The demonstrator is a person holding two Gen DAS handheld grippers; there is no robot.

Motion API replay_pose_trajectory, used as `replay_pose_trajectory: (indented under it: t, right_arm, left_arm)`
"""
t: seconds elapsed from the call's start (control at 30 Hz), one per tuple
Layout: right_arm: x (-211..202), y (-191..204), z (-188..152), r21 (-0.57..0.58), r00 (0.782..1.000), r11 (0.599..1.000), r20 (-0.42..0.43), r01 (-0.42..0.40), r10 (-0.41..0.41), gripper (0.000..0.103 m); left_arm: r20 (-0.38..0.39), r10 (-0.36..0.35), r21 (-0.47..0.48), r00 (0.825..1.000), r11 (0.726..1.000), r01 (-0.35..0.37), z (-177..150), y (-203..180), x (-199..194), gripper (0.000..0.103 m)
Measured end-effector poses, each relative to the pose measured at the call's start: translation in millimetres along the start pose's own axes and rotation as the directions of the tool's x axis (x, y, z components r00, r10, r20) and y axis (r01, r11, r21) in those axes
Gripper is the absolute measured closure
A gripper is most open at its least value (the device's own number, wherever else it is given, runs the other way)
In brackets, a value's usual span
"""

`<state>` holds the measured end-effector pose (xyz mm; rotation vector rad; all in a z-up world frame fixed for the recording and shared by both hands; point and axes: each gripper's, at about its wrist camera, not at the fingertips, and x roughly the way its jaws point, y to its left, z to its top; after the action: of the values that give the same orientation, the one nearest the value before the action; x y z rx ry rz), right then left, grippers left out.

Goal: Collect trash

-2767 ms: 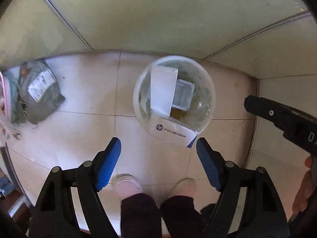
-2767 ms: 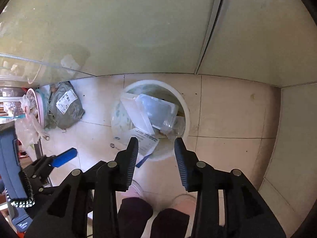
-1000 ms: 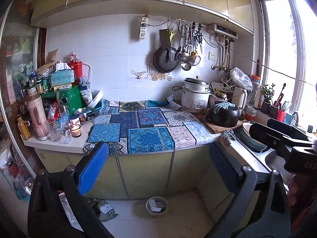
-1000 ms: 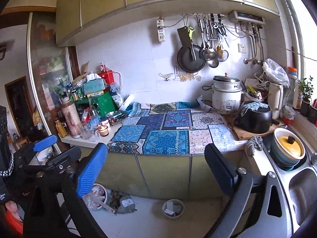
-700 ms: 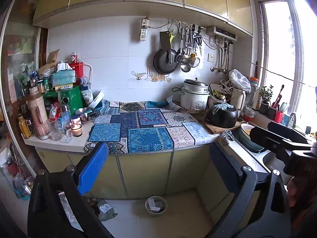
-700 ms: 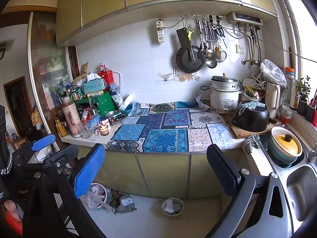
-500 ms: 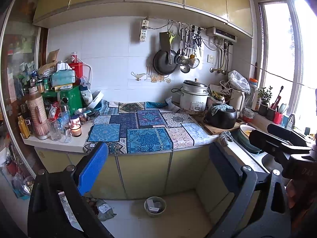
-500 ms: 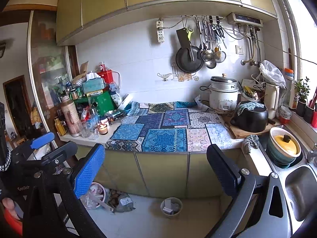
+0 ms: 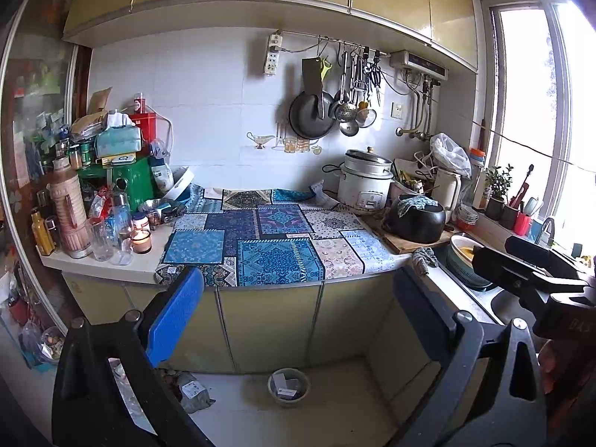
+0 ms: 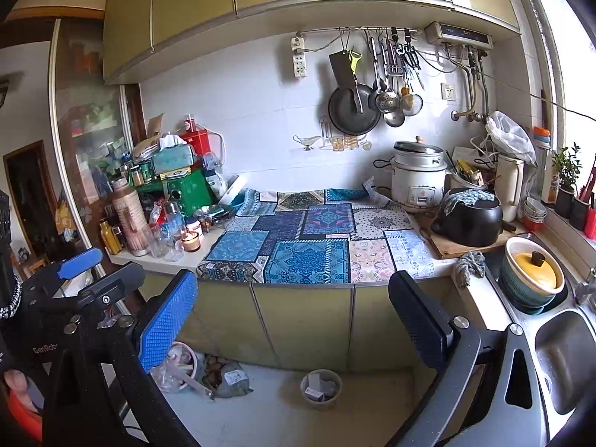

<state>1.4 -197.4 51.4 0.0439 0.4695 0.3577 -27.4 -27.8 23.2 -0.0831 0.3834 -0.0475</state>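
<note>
A small round trash bin (image 9: pixel 288 387) with paper and plastic scraps in it stands on the tiled floor in front of the lower cabinets; it also shows in the right wrist view (image 10: pixel 320 383). My left gripper (image 9: pixel 298 316) is open and empty, held high and far back from the bin. My right gripper (image 10: pixel 292 316) is open and empty too, at a similar height. The right gripper's body shows at the right edge of the left wrist view, and the left gripper's body at the left edge of the right wrist view.
A counter with a blue patchwork cloth (image 9: pixel 268 246) runs across. Bottles, jars and a lit candle (image 9: pixel 141 240) crowd its left end. A rice cooker (image 10: pixel 419 175), a black pot (image 10: pixel 469 218) and a sink (image 10: pixel 558 357) are at the right. Grey bags (image 10: pixel 229 374) lie on the floor.
Both grippers went from hovering right over the bin, looking down, to held high and far back facing the counter. The right gripper's jaws opened wider. Over the last second the views barely shift.
</note>
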Motion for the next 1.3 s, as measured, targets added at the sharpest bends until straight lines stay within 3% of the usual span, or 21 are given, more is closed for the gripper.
replay_pose_trajectory:
  t: [0.7, 1.3]
  right_arm:
    - [1.5, -1.4, 1.1, 0.003, 1.000, 1.000, -0.006, 0.008, -0.008, 0.001]
    - [2.4, -5.7, 1.8, 0.011, 1.000, 1.000, -0.013, 0.018, -0.018, 0.001]
  left_arm:
    - [0.013, -0.010, -0.023, 1.000, 1.000, 0.011, 5.5, 3.8, 4.5, 0.001]
    - [0.010, -0.027, 0.019, 1.000, 0.999, 0.026, 6.4, -2.3, 8.2, 0.001]
